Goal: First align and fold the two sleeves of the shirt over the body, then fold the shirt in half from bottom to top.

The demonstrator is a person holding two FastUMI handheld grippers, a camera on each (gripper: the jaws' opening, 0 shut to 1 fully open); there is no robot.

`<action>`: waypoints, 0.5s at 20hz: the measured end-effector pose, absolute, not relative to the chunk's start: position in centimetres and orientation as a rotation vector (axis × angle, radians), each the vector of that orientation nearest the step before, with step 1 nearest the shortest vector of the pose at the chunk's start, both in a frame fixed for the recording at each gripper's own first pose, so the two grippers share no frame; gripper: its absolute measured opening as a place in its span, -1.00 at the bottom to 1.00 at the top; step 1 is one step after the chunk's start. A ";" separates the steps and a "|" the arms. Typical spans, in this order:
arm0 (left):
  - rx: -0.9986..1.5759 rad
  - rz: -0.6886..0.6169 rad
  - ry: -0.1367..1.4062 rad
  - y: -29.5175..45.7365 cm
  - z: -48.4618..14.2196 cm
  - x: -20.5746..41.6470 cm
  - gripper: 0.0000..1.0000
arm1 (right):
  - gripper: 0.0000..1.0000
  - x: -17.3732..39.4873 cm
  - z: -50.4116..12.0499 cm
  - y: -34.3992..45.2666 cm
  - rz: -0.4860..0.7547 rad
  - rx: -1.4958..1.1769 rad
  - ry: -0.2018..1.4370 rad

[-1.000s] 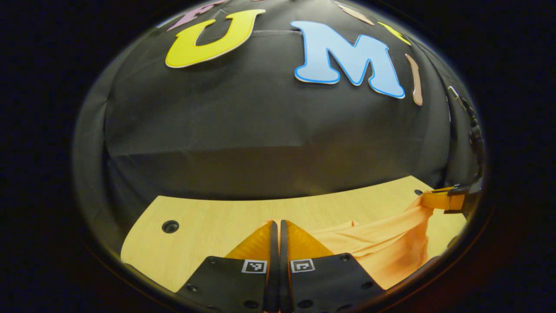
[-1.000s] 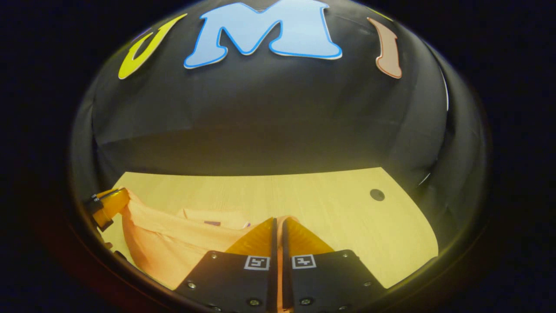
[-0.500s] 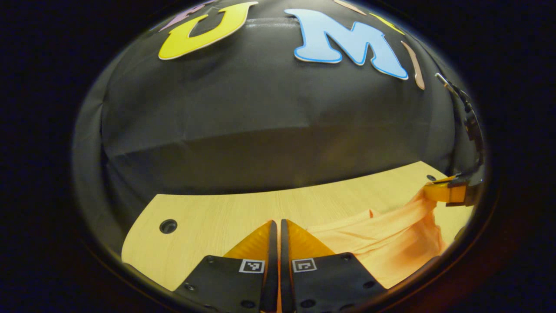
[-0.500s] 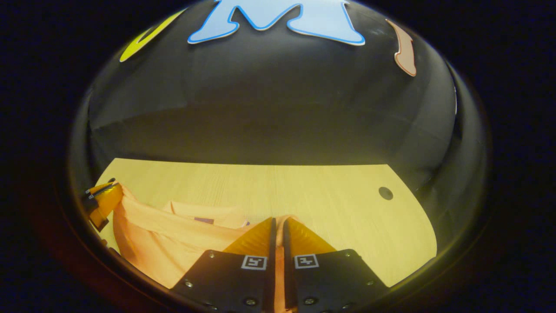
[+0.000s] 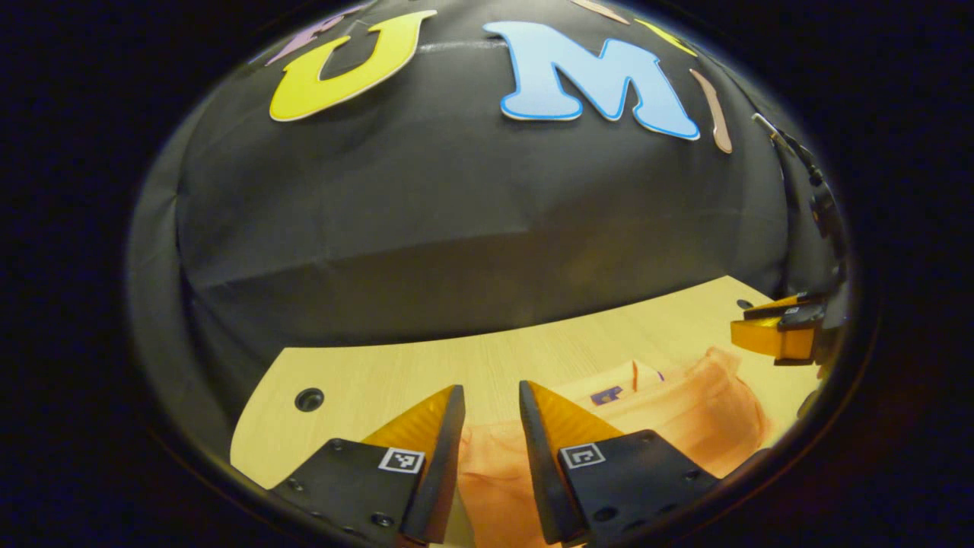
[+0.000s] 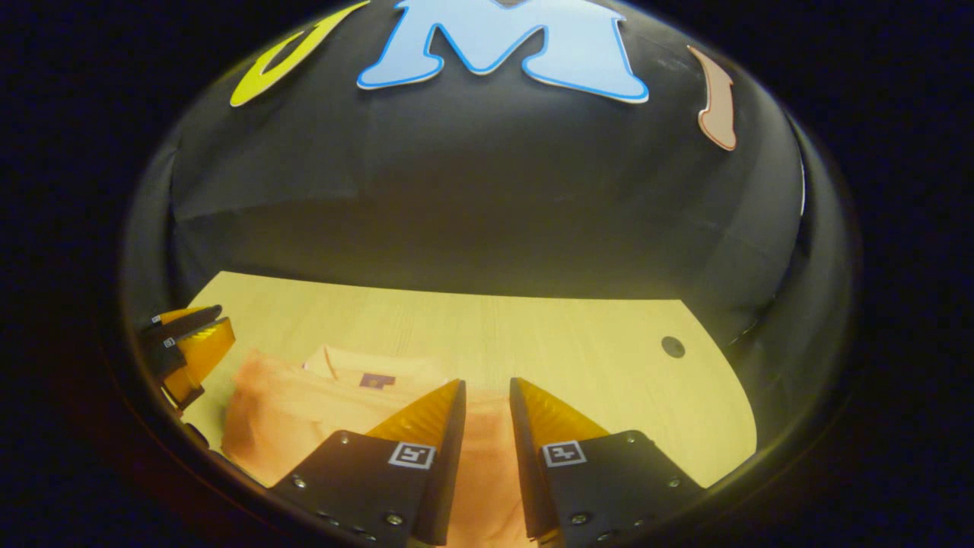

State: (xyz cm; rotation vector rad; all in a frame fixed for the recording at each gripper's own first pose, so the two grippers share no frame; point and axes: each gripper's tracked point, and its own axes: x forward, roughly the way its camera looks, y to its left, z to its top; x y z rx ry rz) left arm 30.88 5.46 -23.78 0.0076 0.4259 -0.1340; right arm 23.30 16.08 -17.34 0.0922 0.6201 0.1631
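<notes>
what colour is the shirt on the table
Orange shirt, clearest in the right gripper view.

No readable text; the shirt (image 5: 670, 411) label is too small to read.

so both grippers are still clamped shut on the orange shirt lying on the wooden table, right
Not quite. Both grippers are open: in the left gripper view the left gripper has its fingers spread with the orange shirt lying loose beneath, and the right gripper view shows the right gripper spread the same way. The shirt does lie on the wooden table.
</notes>
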 end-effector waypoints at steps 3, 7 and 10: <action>0.008 -0.125 0.392 5.2 -21.4 28.7 0.14 | 0.19 21.6 -14.8 15.3 0.187 0.100 0.565; 0.002 -0.116 0.338 4.3 -18.1 25.1 0.39 | 0.24 18.3 -11.2 13.6 0.204 0.114 0.482; -0.012 -0.114 0.294 3.2 -15.6 22.3 0.46 | 0.55 15.5 -8.9 12.0 0.212 0.115 0.431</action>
